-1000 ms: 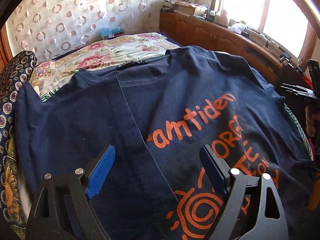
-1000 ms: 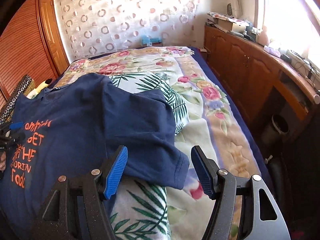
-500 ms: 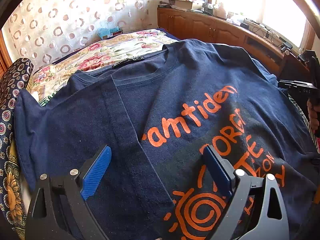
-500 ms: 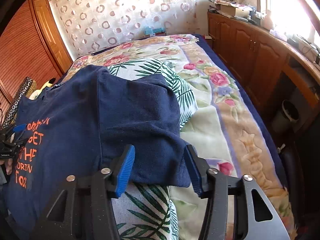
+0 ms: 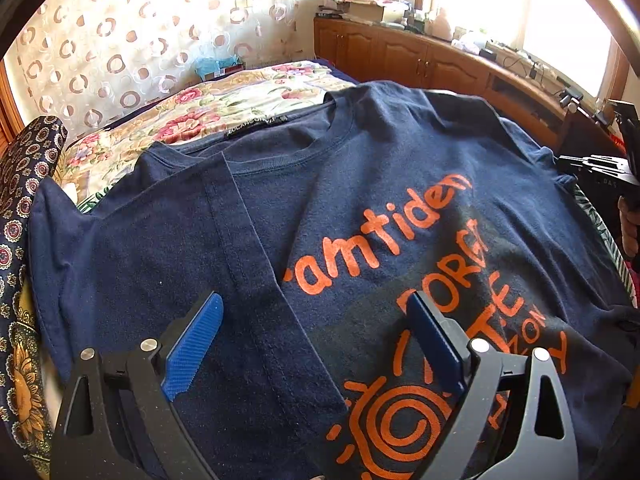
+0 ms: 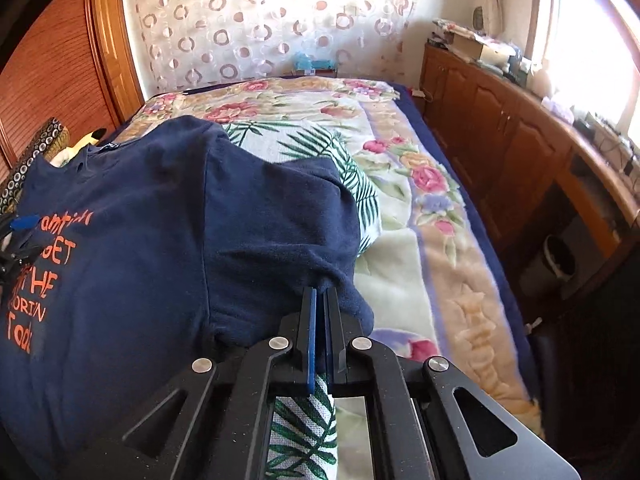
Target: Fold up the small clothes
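A navy T-shirt (image 5: 360, 184) with orange print lies face up on the bed. Its left sleeve (image 5: 160, 248) is folded in over the chest. My left gripper (image 5: 314, 300) hovers open just above the shirt's lower front, with the folded sleeve's edge below the gap and nothing between the pads. In the right wrist view, my right gripper (image 6: 320, 292) is shut on the hem of the shirt's other sleeve (image 6: 280, 216), which bunches up around the pinch. The right gripper also shows at the left wrist view's right edge, held by a hand (image 5: 630, 228).
Under the shirt lies a leaf-print cloth (image 6: 360, 188) on a floral blanket (image 6: 420, 184). A wooden cabinet (image 6: 520, 152) with clutter runs along the right under the window. A patterned cushion (image 5: 24, 208) sits at the left, and a dark bin (image 6: 560, 256) stands on the floor.
My right gripper's jaws closed from wide apart onto the sleeve hem, and the sleeve now puckers at the pinch. The left gripper stayed open over the shirt.
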Demonstrator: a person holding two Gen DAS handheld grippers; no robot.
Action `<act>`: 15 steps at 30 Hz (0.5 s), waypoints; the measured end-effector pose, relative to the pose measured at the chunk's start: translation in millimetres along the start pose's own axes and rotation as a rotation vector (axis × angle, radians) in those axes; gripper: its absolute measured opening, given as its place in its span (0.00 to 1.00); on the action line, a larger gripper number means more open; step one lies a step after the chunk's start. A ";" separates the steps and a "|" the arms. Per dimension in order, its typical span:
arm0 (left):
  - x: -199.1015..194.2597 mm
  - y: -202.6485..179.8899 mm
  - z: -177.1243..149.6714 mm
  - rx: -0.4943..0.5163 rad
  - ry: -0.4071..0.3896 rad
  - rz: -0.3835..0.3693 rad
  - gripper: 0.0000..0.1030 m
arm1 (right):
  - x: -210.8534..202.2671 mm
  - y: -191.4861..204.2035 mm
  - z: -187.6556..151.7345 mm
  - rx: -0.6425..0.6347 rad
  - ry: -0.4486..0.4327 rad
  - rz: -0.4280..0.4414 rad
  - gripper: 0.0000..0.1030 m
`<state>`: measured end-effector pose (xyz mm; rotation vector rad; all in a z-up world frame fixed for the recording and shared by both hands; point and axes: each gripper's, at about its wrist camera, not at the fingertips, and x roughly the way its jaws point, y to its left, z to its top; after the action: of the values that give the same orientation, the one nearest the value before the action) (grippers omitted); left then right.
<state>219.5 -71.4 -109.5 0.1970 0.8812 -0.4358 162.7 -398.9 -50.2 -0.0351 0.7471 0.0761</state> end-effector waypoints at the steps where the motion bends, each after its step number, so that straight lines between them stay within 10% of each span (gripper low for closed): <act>1: -2.1 0.7 0.0 -0.003 -0.009 -0.002 0.91 | -2.9 1.9 1.7 0.000 -0.012 -0.001 0.03; 15: -41.4 23.6 0.1 -0.055 -0.156 0.003 0.91 | -45.9 76.0 19.2 -0.106 -0.129 0.150 0.02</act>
<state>207.1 -38.5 -77.4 0.1122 0.7384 -0.4184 135.9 -324.6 -5.2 -0.0741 0.6157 0.2587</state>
